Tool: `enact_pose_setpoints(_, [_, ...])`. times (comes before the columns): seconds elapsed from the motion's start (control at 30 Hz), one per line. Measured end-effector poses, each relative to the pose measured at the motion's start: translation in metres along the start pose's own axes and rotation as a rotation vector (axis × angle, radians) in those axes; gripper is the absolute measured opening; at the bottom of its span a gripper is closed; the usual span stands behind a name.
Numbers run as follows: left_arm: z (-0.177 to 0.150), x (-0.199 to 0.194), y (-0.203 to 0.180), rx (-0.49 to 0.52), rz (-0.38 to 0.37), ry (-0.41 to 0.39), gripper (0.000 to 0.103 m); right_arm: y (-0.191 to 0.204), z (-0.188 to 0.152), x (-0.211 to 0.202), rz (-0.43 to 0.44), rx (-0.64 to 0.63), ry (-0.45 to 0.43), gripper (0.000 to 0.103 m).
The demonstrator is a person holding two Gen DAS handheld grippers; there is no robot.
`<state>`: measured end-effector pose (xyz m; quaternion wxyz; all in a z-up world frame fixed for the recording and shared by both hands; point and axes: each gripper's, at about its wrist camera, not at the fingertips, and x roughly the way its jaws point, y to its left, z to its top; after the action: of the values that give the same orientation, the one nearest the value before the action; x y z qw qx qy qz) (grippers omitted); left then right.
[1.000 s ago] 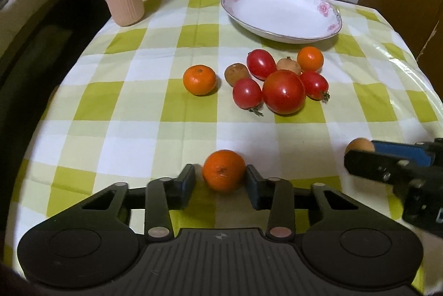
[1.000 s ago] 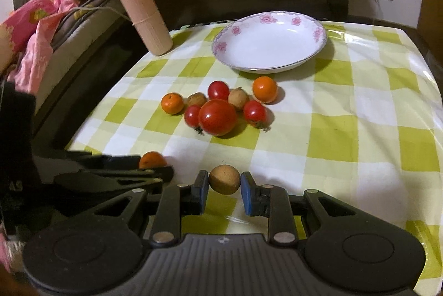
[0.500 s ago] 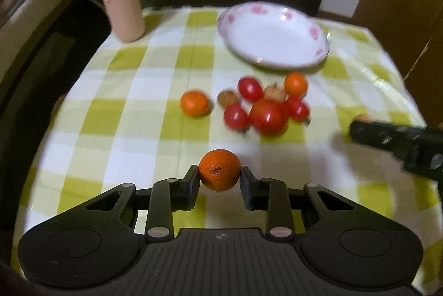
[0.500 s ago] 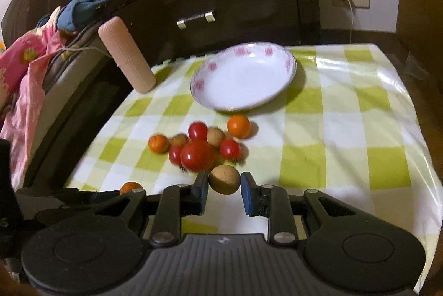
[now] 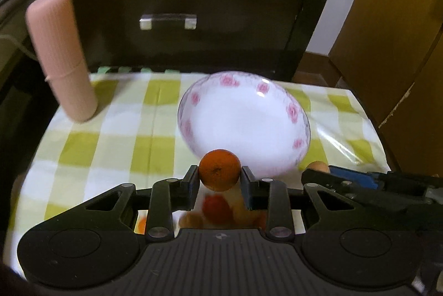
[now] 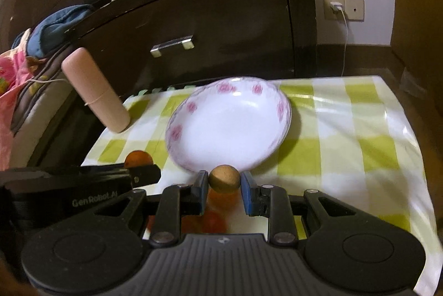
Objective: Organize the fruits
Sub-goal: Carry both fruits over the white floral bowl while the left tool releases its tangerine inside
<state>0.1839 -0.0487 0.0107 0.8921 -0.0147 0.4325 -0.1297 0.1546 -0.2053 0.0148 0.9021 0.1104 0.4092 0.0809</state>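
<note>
We saw the white floral plate [image 5: 300, 113] lying straight ahead of and below both tools, its near rim just past the fingertips in each wrist view, so we judged that the coming move turned on carrying each fruit a little further forward until it hung over the plate's hollow before any release. Neither fruit has a long axis to speak of, both being round. The left hand-held gripper [image 5: 220, 179] had its jaws drawn in narrowly and pressed on a small orange [image 5: 220, 170], which sat high between the pads and clear of the bench [image 5: 110, 135]. The right hand-held gripper [image 6: 224, 185] had its jaws drawn in as close as the fruit allowed, clamped on a small brown round fruit [image 6: 223, 179], also lifted off the checked cloth. From the right wrist view the left tool lay alongside on the left with its orange about level with the plate's near edge, and we judged the two hands roughly equally near the plate, the right perhaps slightly more centred on it. Under both sets of jaws we could make out blurred red and orange fruits [image 5: 217, 208] on the bench, awaiting their turn. A pink ribbed cylinder [image 5: 59, 55] stood at the bench's far left corner, well apart from the plate
</note>
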Motion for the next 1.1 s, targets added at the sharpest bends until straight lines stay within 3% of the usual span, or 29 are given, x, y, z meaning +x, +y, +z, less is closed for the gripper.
enact_pose_setpoints(0.4, [0.017, 0.056, 0.000, 0.004, 0.018, 0.052, 0.039, -0.012, 0.019, 0.047, 0.008, -0.032, 0.018, 0.025])
enact_pose_setpoints(0.8, [0.020, 0.065, 0.000, -0.011, 0.020, 0.058, 0.038, -0.021, 0.021, 0.065, 0.010, -0.026, 0.023, 0.026])
enact_pose_setpoints(1.1, [0.022, 0.064, 0.001, -0.009, 0.029, 0.057, 0.044, -0.022, 0.020, 0.069, 0.000, -0.019, 0.027, 0.026])
